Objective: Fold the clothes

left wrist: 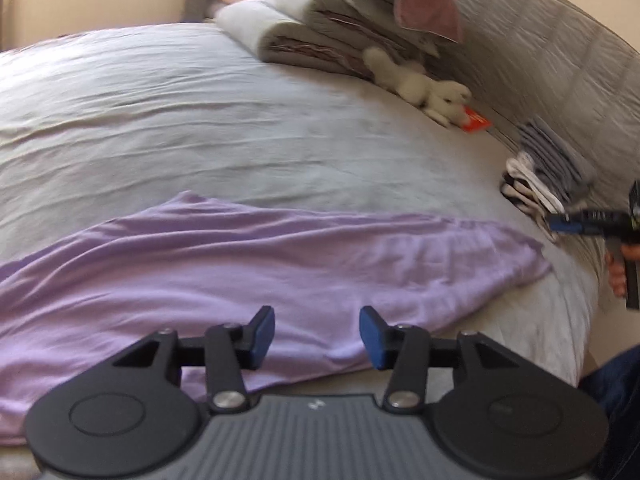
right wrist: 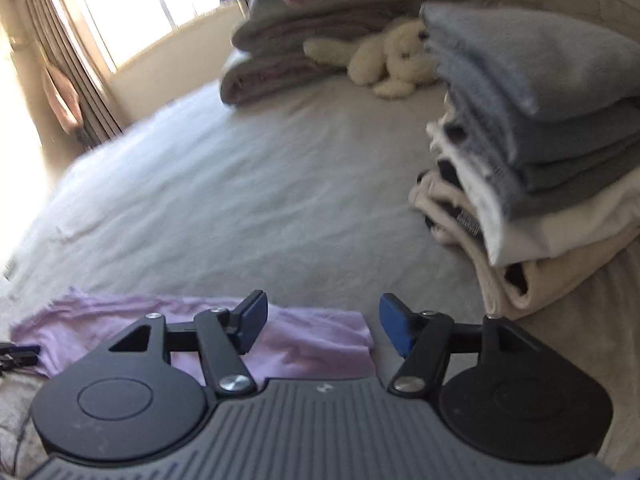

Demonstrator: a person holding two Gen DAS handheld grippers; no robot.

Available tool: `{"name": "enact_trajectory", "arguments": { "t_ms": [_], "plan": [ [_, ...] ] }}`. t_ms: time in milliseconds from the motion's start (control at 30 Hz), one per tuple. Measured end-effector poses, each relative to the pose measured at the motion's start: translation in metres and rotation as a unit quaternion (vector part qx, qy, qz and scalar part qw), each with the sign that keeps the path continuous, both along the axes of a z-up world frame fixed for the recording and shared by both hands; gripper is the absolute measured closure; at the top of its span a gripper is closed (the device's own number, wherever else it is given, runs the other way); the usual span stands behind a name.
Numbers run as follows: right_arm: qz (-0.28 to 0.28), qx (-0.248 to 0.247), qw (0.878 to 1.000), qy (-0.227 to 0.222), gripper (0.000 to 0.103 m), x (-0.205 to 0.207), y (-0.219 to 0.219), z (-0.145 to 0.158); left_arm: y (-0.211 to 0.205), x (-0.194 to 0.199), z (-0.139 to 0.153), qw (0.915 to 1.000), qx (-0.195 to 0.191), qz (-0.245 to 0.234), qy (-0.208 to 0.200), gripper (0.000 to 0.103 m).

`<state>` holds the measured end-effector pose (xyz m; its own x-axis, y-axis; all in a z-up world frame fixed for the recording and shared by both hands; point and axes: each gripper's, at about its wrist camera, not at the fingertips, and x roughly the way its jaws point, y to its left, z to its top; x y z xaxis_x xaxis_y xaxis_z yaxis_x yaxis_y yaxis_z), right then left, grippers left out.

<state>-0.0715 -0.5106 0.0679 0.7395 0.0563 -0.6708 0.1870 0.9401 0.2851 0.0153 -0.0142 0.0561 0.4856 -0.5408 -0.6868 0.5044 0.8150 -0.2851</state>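
Lilac garment (left wrist: 280, 264) is being left stretched left-to-right on the bed (left wrist: 200, 120), just beyond both spread, empty tongs, left tongs (left wrist: 317, 336) nearer.

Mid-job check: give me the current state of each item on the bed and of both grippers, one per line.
Lilac garment: lying loose and wrinkled on the bed sheet, not held.
Left gripper: open, fingers above the garment, nothing between them.
Right gripper: open, at the garment's edge, empty.
Stack of folded clothes: folded, piled.
Folded blankets: folded, stacked.
White plush toy: lying on its side.
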Motion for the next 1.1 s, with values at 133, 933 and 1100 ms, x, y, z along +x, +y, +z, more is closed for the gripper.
{"name": "enact_trajectory", "arguments": {
  "t_ms": [133,933,1100],
  "plan": [
    [0.011,-0.033,0.999,0.015,0.037,0.017,0.013,-0.004,0.032,0.007,-0.004,0.9955,-0.024,0.084,0.035,0.042],
    [0.106,-0.097,0.989,-0.024,0.0,0.078,0.207,-0.059,0.039,0.006,-0.055,0.9359,0.154,0.287,-0.134,0.0],
    [0.095,-0.157,0.982,-0.048,0.0,0.069,0.224,-0.07,0.033,-0.001,-0.055,0.9287,0.172,0.292,-0.151,0.0]
  ]
}}
